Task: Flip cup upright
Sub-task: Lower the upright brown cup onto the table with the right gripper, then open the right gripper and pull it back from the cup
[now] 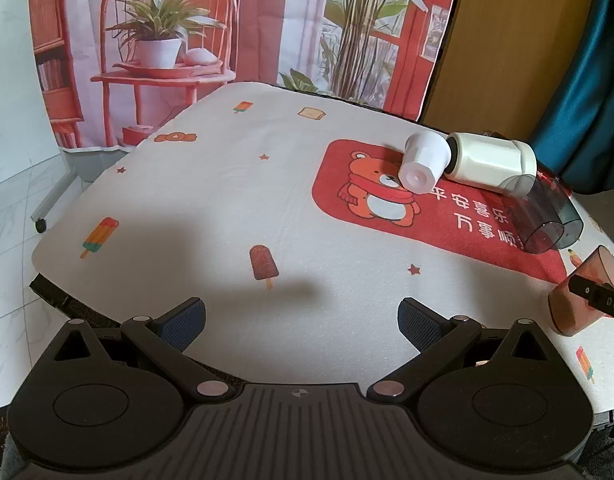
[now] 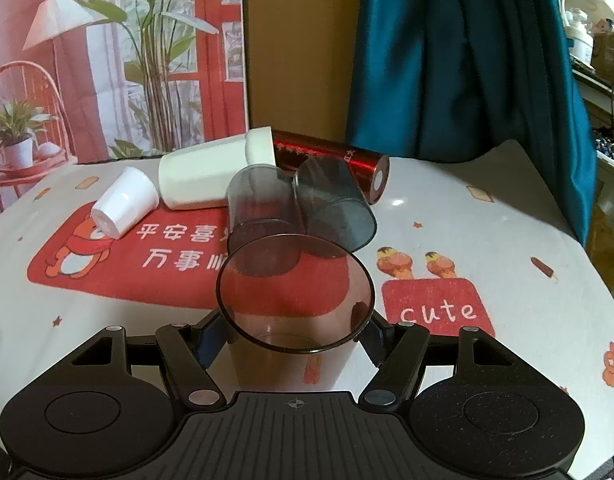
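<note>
My right gripper [image 2: 295,342] is shut on a clear reddish-brown cup [image 2: 295,300], gripping its sides, with the cup's wide mouth tilted up and toward the camera. The same cup [image 1: 583,300] shows at the right edge of the left wrist view, held by the right gripper's black finger. My left gripper [image 1: 303,320] is open and empty, low over the white cloth at the table's near left side, well left of the cup.
On the table cloth [image 1: 227,200] lie a small white cup [image 2: 125,208], a large white cup [image 2: 211,176], two smoky grey cups [image 2: 263,220] [image 2: 335,204] and a red canister [image 2: 331,156], all on their sides behind the held cup. A teal curtain [image 2: 467,60] hangs behind.
</note>
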`<state>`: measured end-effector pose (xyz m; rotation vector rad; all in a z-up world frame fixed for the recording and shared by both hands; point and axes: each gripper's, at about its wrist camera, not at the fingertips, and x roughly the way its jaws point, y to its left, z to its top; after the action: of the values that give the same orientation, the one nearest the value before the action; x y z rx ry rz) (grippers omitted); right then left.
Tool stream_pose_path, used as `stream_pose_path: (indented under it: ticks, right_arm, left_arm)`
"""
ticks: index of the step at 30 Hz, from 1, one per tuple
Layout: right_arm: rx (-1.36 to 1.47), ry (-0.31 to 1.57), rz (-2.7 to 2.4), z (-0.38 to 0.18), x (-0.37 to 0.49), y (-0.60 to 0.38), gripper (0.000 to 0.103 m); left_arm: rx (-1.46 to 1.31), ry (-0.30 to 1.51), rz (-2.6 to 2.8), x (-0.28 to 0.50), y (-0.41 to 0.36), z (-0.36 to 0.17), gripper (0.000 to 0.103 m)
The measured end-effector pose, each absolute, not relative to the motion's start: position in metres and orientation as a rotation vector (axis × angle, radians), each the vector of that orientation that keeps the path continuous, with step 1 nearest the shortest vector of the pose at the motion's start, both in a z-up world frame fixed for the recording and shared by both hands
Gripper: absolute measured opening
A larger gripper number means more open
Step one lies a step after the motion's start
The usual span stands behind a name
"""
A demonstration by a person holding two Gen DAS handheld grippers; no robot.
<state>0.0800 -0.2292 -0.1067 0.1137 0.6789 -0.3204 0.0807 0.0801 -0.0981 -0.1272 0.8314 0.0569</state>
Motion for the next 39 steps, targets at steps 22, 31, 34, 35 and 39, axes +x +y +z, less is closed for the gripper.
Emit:
stream_pose_path:
  ticks: [22,31,34,35,39]
  right_arm:
    - [0.131,0.715,-0.329,-0.103,0.068,-0.228,0.098]
    - [0.168,0.736,-0.344,-0.093,0.061,-0.231,0.103]
    - [0.195,0.749,-0.340,-0.085,0.057,-0.231,0.103]
    - [0.198,0.752,-0.340,-0.082,0.055,-0.231,0.103]
    - [0.184,0.774,-0.336,-0.066,0.048,-0.224,0.103]
  left_arm:
    - [-0.135,0.803,0.034,0.071,0.072,-0.087,0.103]
    - [-0.088,0.766,0.041,0.060,0.062,-0.077,0.103]
    - [-0.036,0.742,0.033,0.057,0.055,-0.069,0.103]
    - [-0.024,0.736,0.031,0.056,0.054,-0.066,0.103]
    - [0.014,0.716,0.021,0.053,0.049,-0.051,0.103]
